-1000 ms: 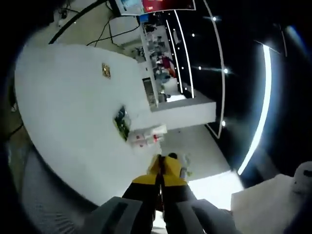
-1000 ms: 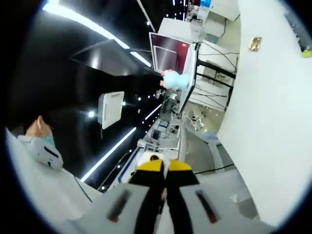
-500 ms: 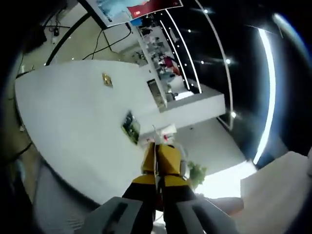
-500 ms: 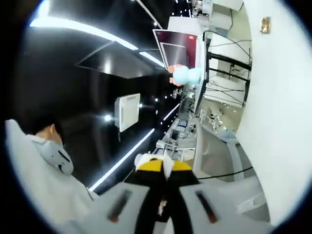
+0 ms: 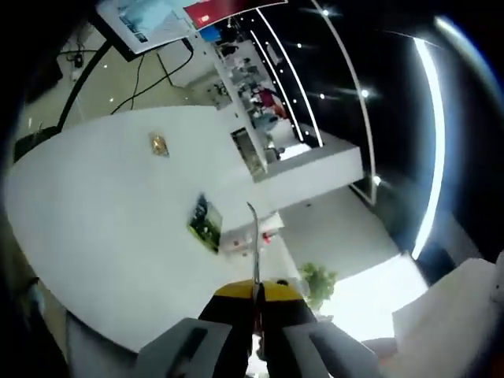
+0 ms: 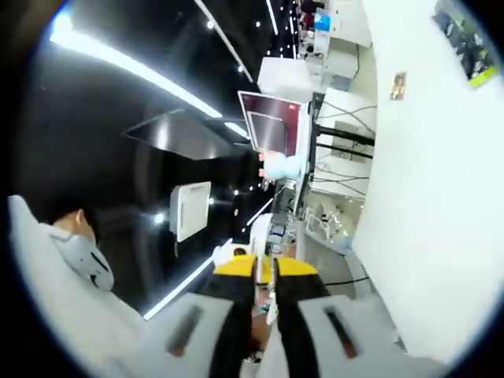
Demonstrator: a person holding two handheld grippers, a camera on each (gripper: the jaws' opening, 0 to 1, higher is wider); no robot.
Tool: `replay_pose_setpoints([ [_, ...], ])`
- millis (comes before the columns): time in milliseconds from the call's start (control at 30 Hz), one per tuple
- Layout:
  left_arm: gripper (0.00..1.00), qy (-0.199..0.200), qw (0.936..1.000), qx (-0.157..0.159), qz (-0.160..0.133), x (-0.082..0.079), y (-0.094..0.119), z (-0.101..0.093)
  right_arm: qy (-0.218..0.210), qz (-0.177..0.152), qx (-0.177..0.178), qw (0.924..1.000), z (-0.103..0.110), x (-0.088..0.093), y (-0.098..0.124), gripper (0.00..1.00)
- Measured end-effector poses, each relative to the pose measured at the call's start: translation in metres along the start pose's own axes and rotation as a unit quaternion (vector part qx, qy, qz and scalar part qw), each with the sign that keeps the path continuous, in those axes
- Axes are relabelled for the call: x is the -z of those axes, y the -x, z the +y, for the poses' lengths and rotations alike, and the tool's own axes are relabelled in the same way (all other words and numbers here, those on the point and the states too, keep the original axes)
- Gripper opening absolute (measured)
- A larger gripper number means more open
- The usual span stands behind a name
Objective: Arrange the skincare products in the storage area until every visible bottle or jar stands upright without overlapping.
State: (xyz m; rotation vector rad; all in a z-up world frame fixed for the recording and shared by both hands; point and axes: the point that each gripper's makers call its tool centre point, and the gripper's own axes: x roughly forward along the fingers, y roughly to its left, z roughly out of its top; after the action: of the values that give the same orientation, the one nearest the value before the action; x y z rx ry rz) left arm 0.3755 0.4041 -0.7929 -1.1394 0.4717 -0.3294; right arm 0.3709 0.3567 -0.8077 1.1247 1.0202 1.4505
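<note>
In the left gripper view, a white desk [image 5: 94, 213] fills the left half of the frame. On it lie a small gold item [image 5: 159, 143] at upper left and a green packet [image 5: 205, 224] near centre, with white boxes [image 5: 250, 239] just right of it. The left gripper [image 5: 256, 290] rises at bottom centre, jaws pressed together, empty. In the right gripper view, a person in white [image 6: 63, 268] sits at lower left; the right gripper [image 6: 264, 268] stands at bottom centre, jaws narrowly parted, holding nothing; a green packet [image 6: 465, 39] lies at upper right on the white desk [image 6: 425, 197].
</note>
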Motion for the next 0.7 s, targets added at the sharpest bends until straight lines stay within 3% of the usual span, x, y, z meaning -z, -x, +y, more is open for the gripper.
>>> replay_pose_setpoints([
  [167, 0.01, 0.007, 0.9999, 0.0, 0.008, -0.014, -0.026, 0.015, 0.032, -0.027, 0.043, 0.9982, 0.007, 0.0, 0.041, 0.11],
  [400, 0.01, -0.025, 0.9979, -0.014, 0.058, -0.025, -0.068, 0.041, 0.055, -0.049, 0.119, 0.9901, 0.005, 0.022, 0.099, 0.12],
  [600, 0.01, -0.043, 0.9938, -0.038, 0.095, -0.038, -0.1, 0.072, 0.058, -0.073, 0.162, 0.9824, 0.005, 0.043, 0.13, 0.12],
  [700, 0.01, -0.044, 0.9922, -0.035, 0.112, -0.041, -0.12, 0.08, 0.053, -0.075, 0.186, 0.9781, 0.004, 0.056, 0.141, 0.13],
])
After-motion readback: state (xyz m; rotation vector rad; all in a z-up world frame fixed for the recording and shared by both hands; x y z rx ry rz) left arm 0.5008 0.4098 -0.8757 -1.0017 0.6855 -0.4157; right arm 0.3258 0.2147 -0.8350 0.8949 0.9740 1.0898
